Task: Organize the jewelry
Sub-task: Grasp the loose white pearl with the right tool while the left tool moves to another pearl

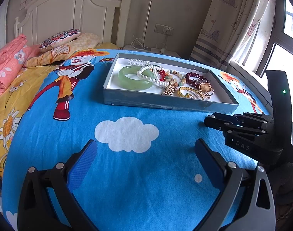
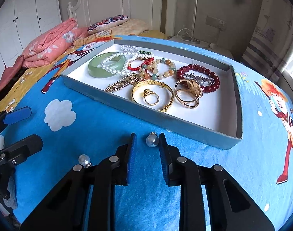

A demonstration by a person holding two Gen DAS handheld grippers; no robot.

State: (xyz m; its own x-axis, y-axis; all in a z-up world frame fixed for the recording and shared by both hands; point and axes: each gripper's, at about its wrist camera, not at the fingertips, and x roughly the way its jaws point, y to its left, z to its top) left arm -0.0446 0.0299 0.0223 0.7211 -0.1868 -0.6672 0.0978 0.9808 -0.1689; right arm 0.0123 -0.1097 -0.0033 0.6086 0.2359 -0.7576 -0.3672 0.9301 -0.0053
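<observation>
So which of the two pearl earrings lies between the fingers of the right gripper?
The bluish pearl earring, near the tray; the other earring lies left, outside the fingers.

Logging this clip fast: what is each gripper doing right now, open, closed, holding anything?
Left gripper: open wide, empty, above the blue sheet.
Right gripper: open, fingers either side of a pearl earring, not clamped.

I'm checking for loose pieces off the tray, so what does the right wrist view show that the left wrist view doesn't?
Only the right wrist view shows two pearl earrings on the blue bedsheet: one between the right gripper fingers, another left of it. Only the left wrist view shows the window. Both show the jewelry tray and green bangle.
</observation>
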